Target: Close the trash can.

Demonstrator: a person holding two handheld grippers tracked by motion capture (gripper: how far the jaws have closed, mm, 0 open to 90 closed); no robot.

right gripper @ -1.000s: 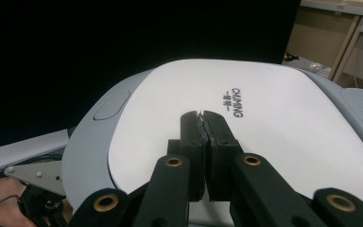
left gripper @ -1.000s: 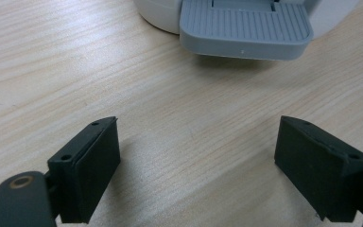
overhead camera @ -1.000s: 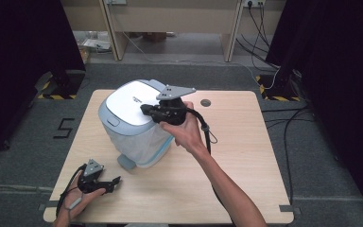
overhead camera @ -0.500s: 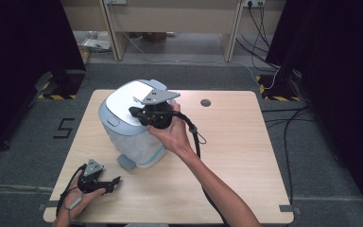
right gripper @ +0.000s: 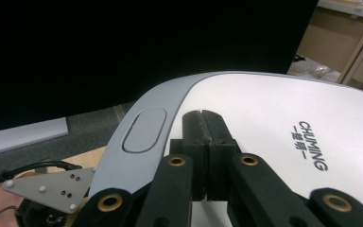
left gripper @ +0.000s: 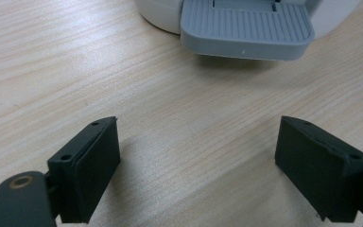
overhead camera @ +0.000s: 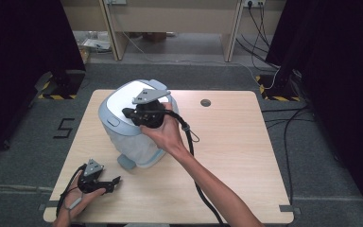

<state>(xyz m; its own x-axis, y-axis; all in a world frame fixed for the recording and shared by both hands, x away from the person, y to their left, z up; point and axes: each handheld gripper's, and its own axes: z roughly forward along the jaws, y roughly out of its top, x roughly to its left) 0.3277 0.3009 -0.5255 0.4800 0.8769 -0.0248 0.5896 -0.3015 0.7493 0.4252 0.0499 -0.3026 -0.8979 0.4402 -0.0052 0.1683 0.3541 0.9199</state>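
Your right gripper (right gripper: 203,118) has its jaws pressed together with nothing between them, over the white lid of the one bin (overhead camera: 132,127), just beside the oval button (right gripper: 144,129) near the lid's edge; your left gripper (overhead camera: 108,183) has its jaws wide apart and bare, low over the table (overhead camera: 246,156) near the bin's grey pedal (left gripper: 246,30). The bin stands left of the table's middle, with broad open wood to its right as far as the table's edge, and a narrower strip on its near side. Two grippers, one bin, one small round cap (overhead camera: 205,102) set in the tabletop beyond the bin.
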